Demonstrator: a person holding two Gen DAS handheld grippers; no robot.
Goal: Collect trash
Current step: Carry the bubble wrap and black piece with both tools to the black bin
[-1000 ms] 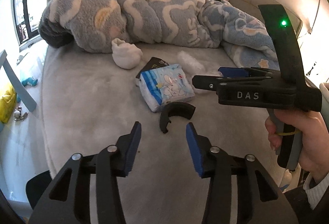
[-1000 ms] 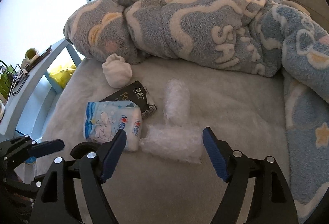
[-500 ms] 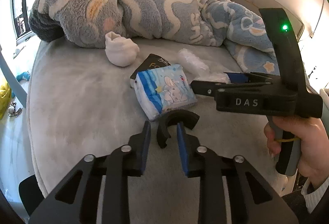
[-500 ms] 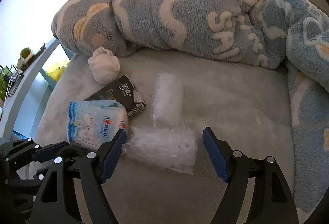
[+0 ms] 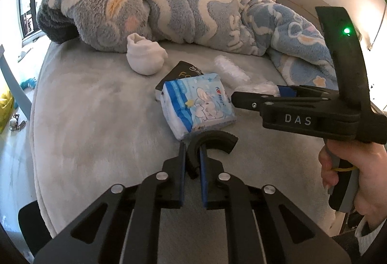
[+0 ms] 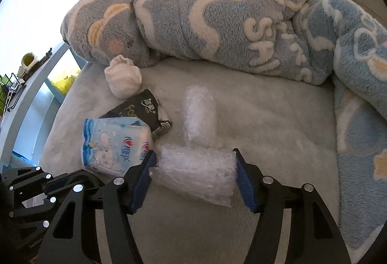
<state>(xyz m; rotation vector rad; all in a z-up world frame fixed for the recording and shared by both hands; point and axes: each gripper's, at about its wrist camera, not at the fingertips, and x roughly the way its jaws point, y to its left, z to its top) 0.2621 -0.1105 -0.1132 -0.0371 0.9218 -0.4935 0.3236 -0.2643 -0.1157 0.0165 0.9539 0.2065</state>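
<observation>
Curved black plastic half-ring (image 5: 210, 143) lying on grey plush bed (image 5: 96, 123), just in front of blue-and-white tissue pack (image 5: 198, 104). Left tongs (image 5: 192, 162) clamped on one end of that half-ring, blue pads pressing both faces. Crumpled clear bubble-wrap bag (image 6: 196, 173) flat on the bed, lying crosswise between right tongs (image 6: 193, 174); just closing in, pads at both ends, firm pinch not confirmable. Second bubble-wrap roll (image 6: 199, 116) just beyond.
</observation>
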